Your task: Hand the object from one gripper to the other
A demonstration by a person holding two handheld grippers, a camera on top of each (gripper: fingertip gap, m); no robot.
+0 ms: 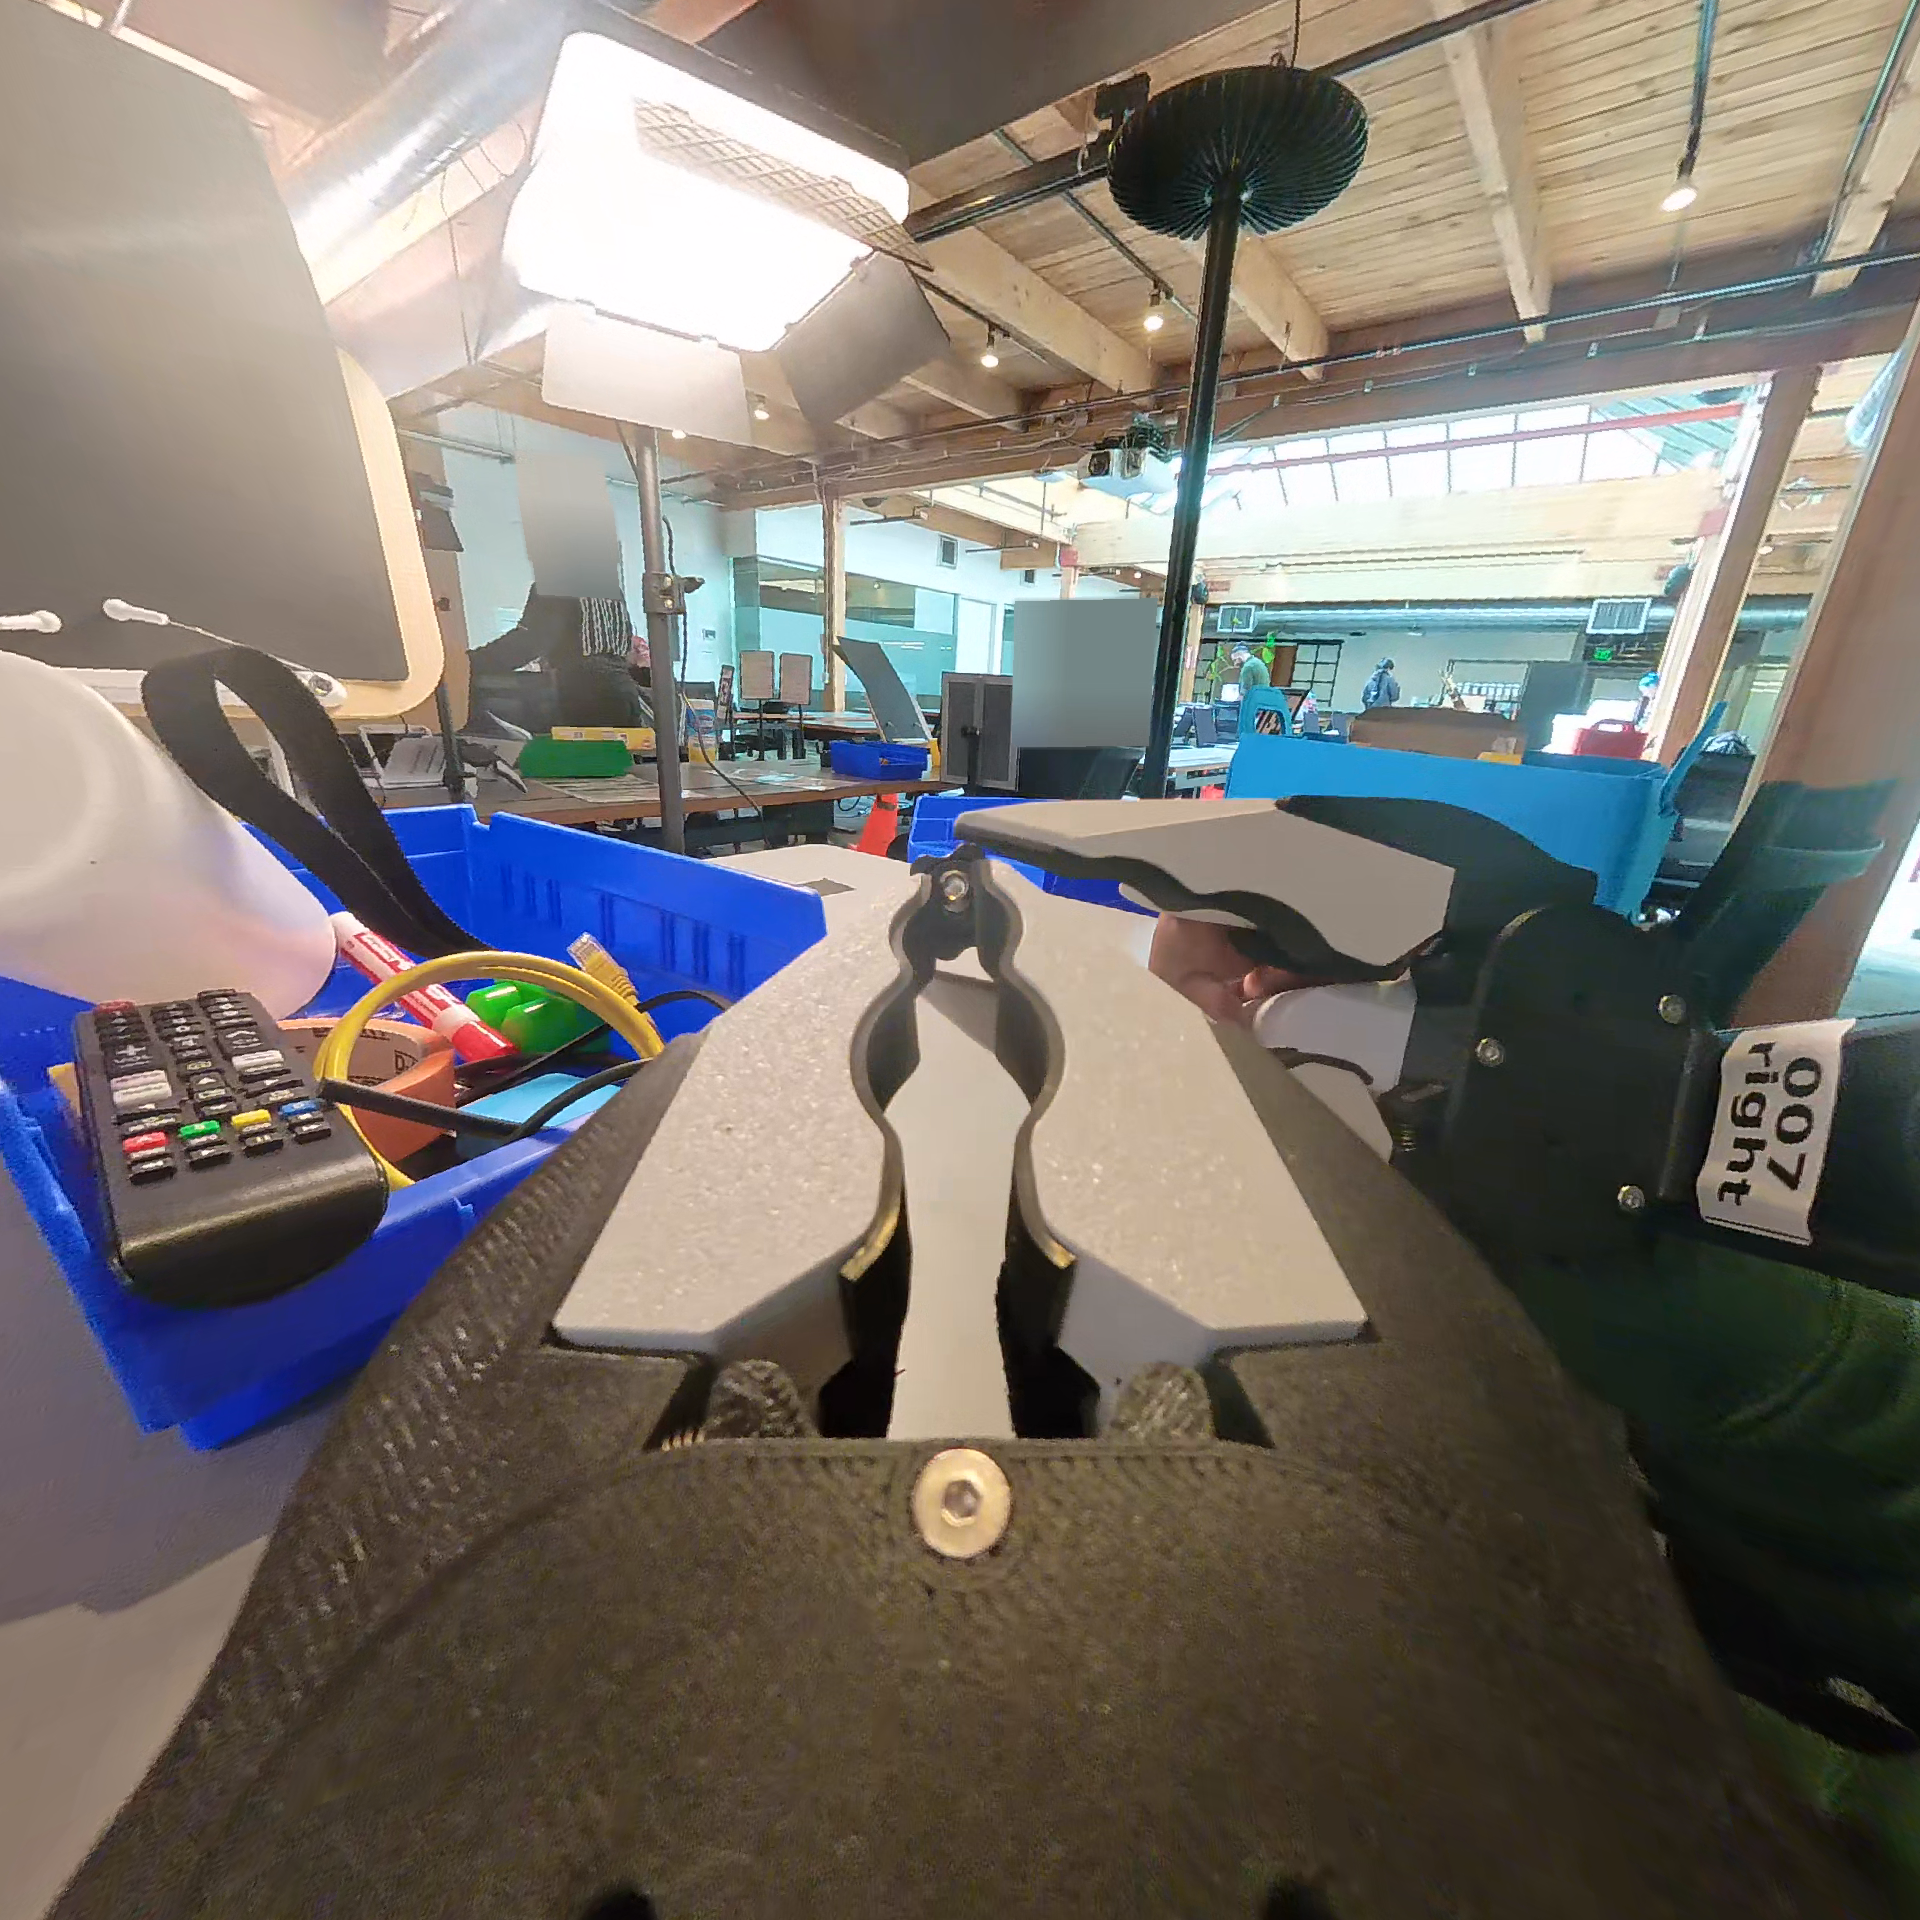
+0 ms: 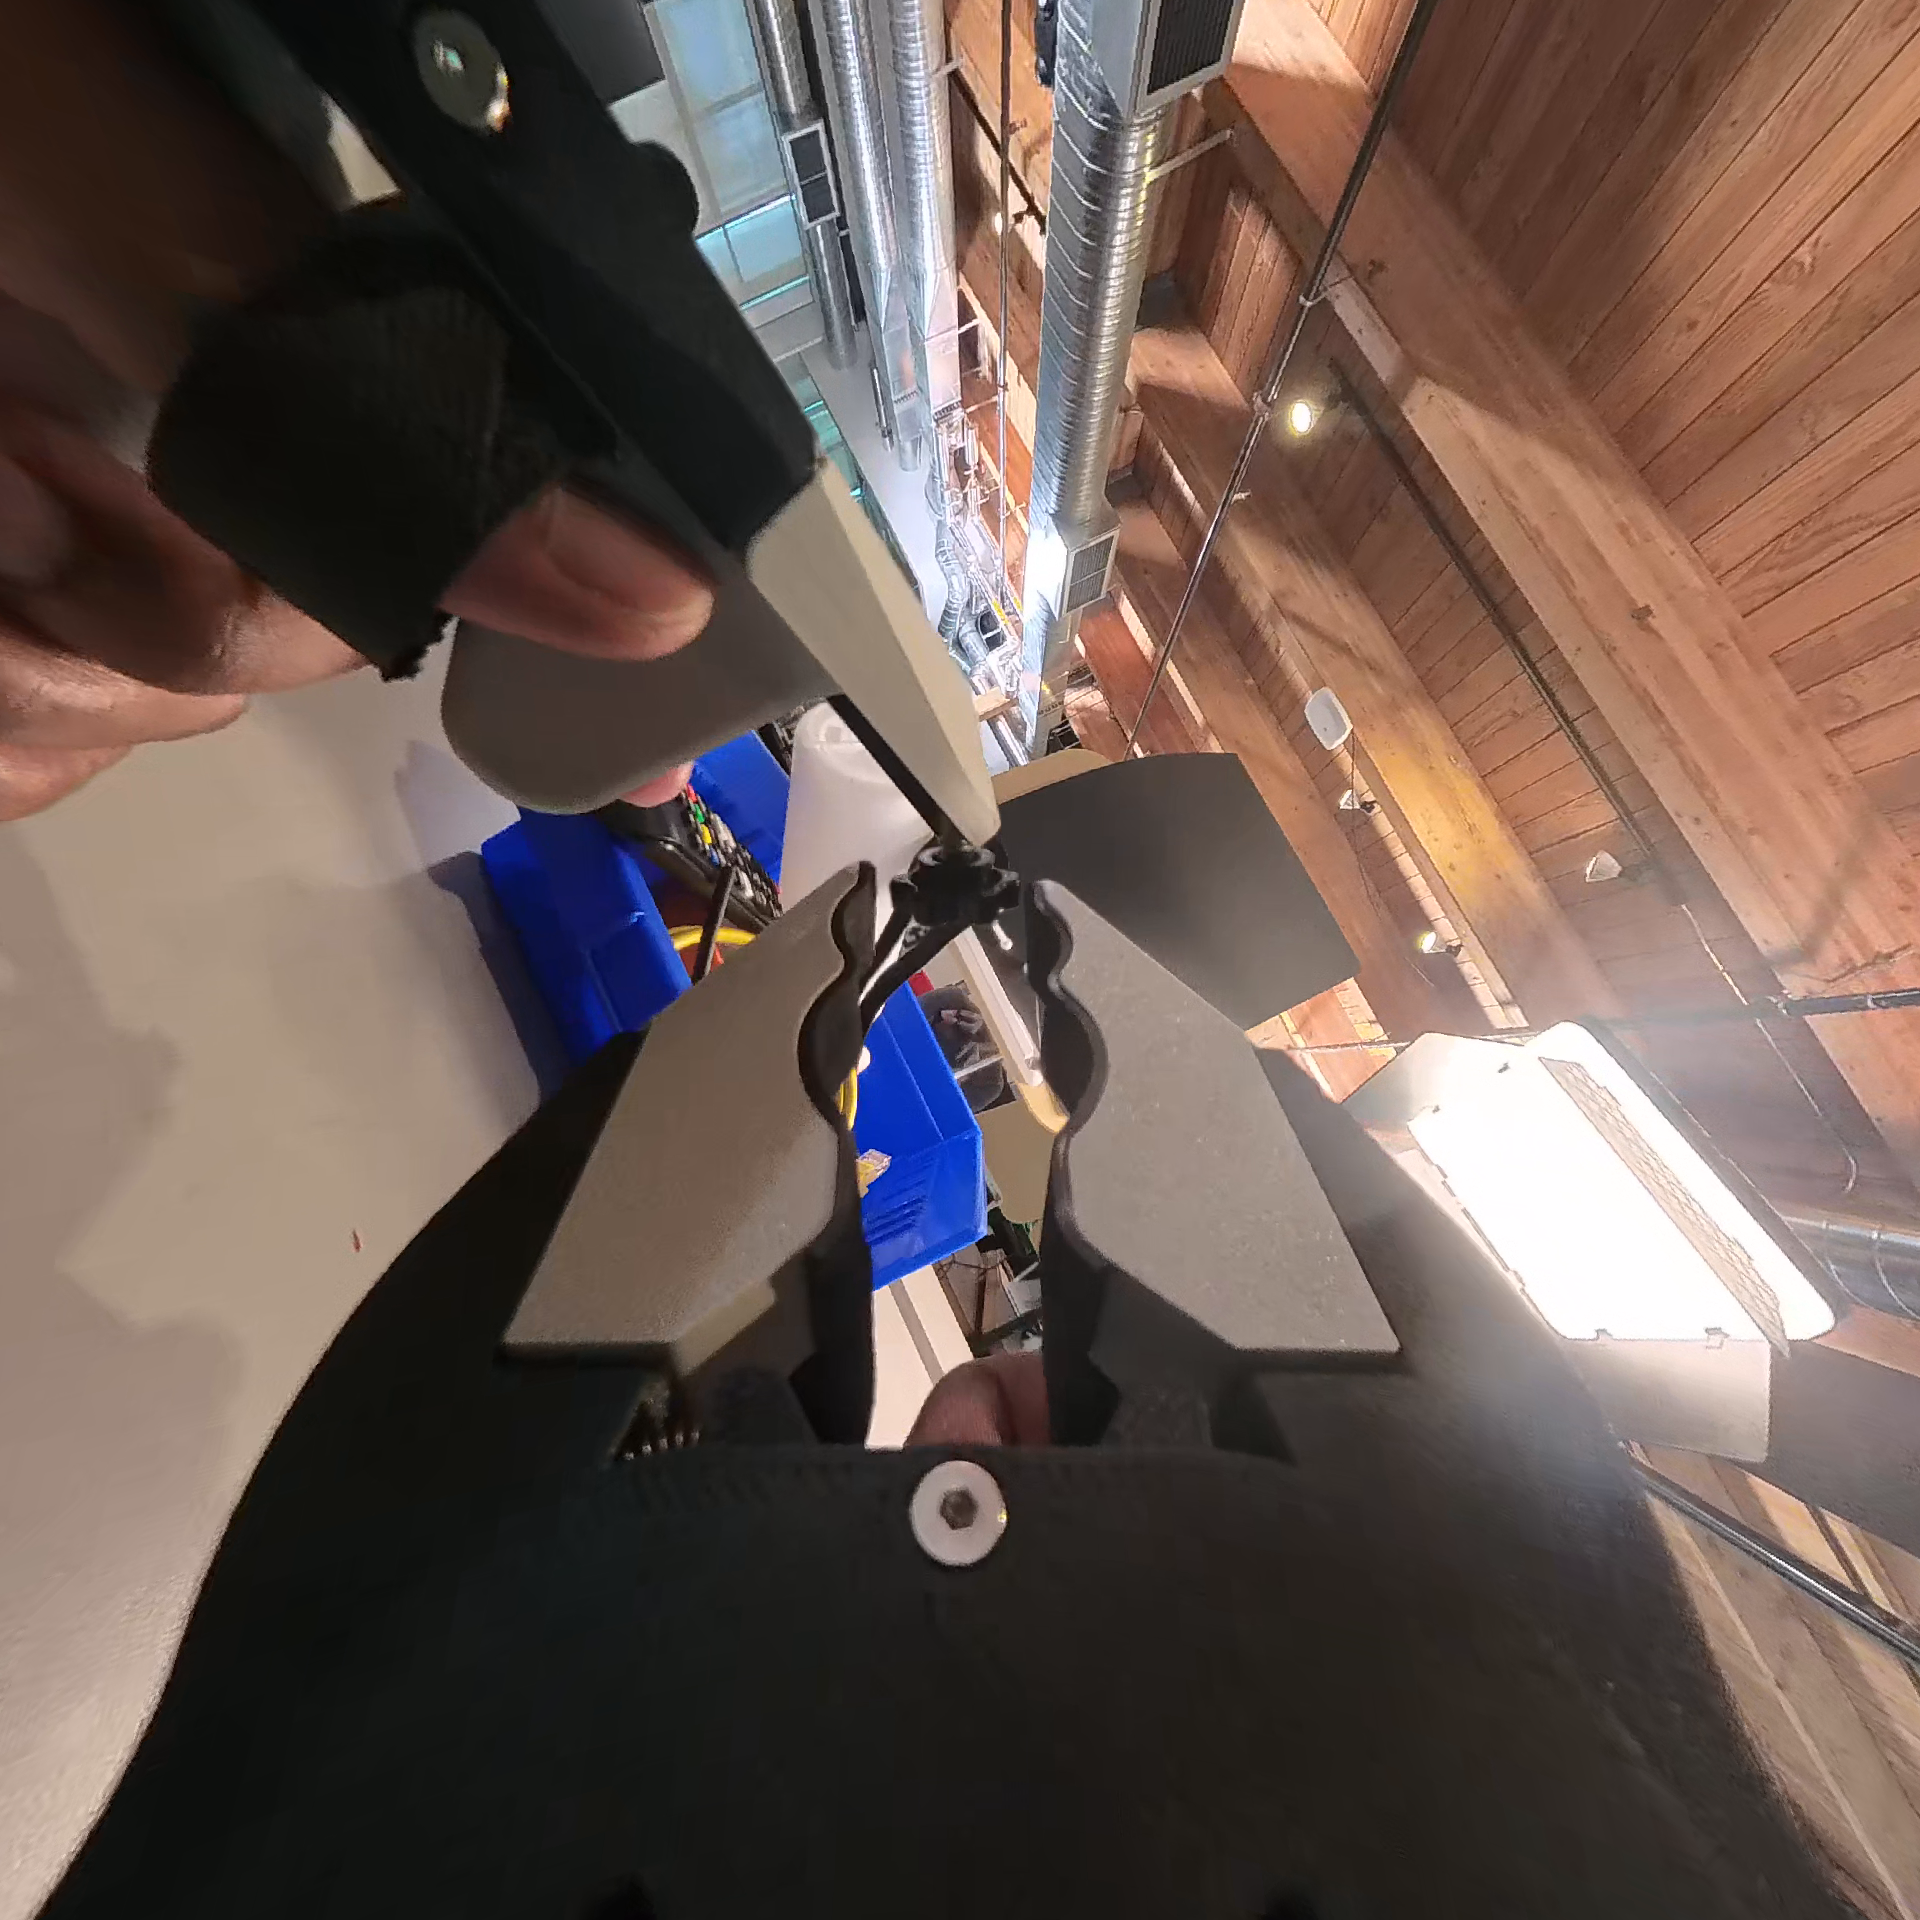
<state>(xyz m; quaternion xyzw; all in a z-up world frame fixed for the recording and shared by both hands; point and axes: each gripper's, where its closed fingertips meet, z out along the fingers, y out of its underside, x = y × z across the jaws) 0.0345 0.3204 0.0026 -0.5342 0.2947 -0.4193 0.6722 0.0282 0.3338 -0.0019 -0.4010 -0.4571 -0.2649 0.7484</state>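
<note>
- While the grey table (image 1: 790, 883) sits under timber ceiling, blue bin (image 1: 644, 914) crowds its left edge.
- Left gripper (image 1: 951, 914) clamped on small black knobbed object (image 1: 951, 883).
- Right gripper (image 2: 951, 914): jaws apart around it.

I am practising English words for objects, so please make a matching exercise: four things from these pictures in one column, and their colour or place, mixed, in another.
Things:
1. remote control
2. cable
3. marker
4. small black object

Colour or place:
A. yellow
B. red and white
C. between the fingertips of the left gripper
D. black, with coloured buttons

Pairs: 1-D, 2-A, 3-B, 4-C
</note>
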